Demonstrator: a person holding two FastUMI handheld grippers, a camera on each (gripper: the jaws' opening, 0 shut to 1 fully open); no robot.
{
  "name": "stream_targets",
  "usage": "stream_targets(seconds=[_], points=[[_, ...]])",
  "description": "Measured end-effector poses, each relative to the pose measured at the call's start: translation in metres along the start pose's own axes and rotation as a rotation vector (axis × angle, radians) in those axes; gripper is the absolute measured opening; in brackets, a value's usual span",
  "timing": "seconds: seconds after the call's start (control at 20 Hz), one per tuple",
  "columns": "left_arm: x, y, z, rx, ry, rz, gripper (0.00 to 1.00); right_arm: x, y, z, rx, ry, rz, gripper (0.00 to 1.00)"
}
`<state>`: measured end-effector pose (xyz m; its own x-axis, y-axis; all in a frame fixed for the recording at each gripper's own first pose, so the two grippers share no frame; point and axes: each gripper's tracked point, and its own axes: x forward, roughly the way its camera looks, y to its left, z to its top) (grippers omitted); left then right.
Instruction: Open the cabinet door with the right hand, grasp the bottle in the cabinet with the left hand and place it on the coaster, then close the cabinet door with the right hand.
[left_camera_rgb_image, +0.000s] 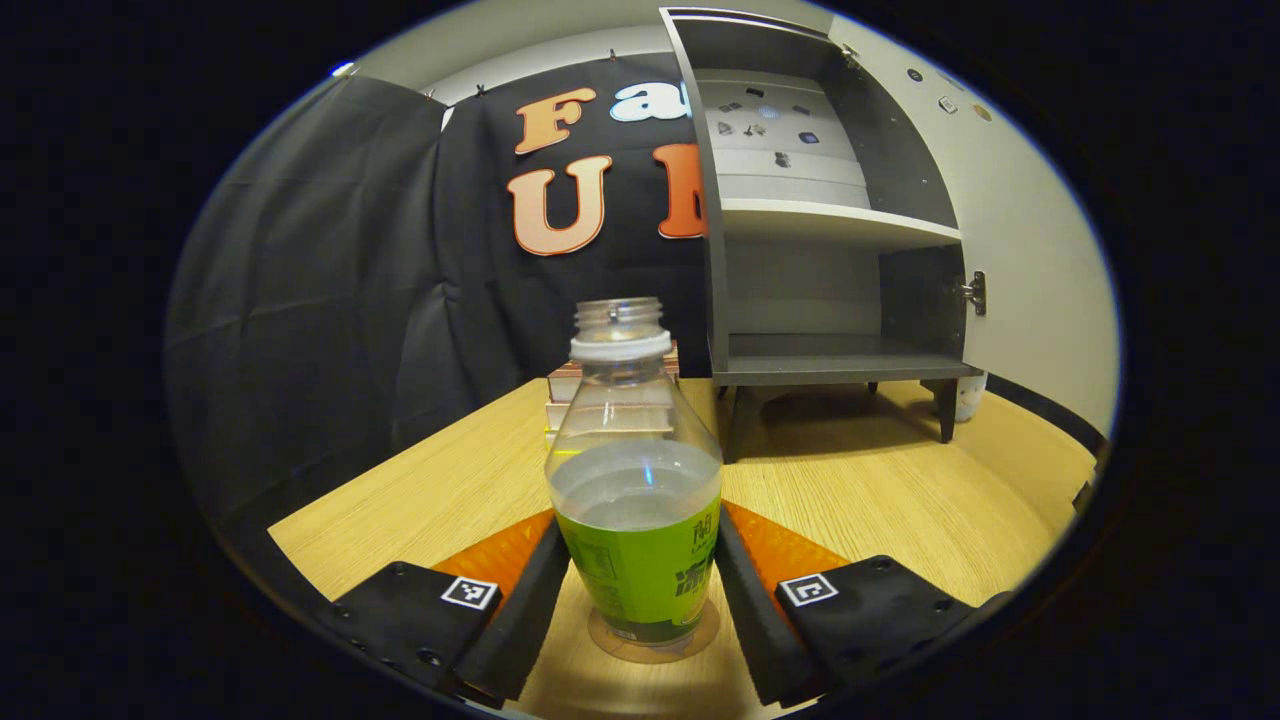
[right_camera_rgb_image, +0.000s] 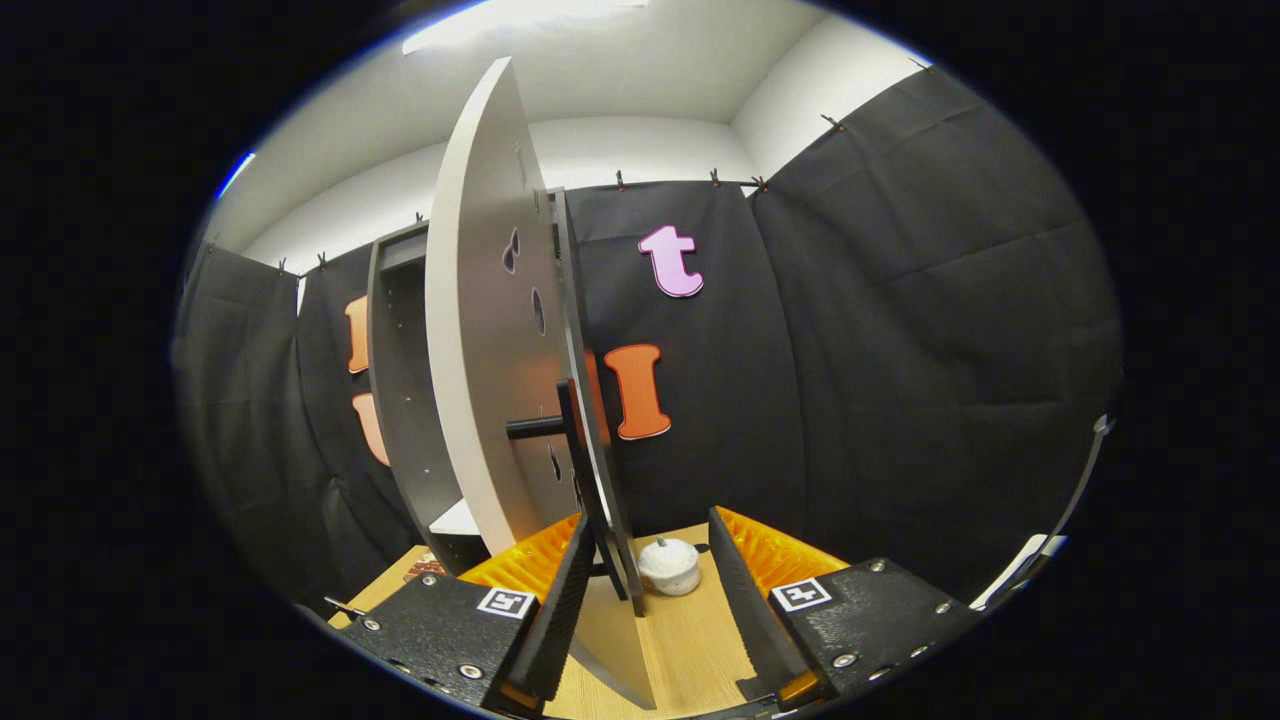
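A clear bottle (left_camera_rgb_image: 636, 490) with a green label, no cap and some liquid stands upright on a round coaster (left_camera_rgb_image: 655, 645) on the wooden table. My left gripper (left_camera_rgb_image: 640, 590) is closed around its lower body, with both fingers against the label. The grey cabinet (left_camera_rgb_image: 830, 370) stands behind it with its door (left_camera_rgb_image: 1010, 230) swung open to the right and its lower shelf bare. In the right gripper view the door (right_camera_rgb_image: 490, 350) is seen edge-on, with its black handle (right_camera_rgb_image: 570, 440) just above my right gripper (right_camera_rgb_image: 645, 585). That gripper is open, and the door's edge passes close to its left finger.
A stack of books (left_camera_rgb_image: 570, 395) lies behind the bottle, left of the cabinet. A small white pot (right_camera_rgb_image: 668, 565) sits on the table by the door; it is also beside the cabinet's right leg (left_camera_rgb_image: 968, 395). Black cloth walls close the booth around the table (left_camera_rgb_image: 880, 490).
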<state>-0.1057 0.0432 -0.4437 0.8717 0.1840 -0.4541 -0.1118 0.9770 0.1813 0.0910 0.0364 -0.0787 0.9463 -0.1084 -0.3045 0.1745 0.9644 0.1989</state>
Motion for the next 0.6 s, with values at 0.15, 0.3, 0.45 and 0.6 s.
stream_targets(seconds=[0.15,0.3,0.45,0.6], points=[[-0.008,0.001,0.017,0.014,-0.011,0.013,0.87,0.003,0.001,0.001,0.022,0.005,0.040,0.72],[-0.018,0.000,0.038,0.029,-0.029,0.020,0.87,0.005,0.003,0.010,0.016,-0.004,0.086,0.72],[-0.026,-0.005,0.060,0.032,-0.048,0.025,0.87,0.005,0.005,0.014,0.009,0.004,0.149,0.72],[-0.035,-0.014,0.073,0.069,-0.051,0.023,0.87,0.003,0.004,0.021,0.035,0.000,0.208,0.73]])
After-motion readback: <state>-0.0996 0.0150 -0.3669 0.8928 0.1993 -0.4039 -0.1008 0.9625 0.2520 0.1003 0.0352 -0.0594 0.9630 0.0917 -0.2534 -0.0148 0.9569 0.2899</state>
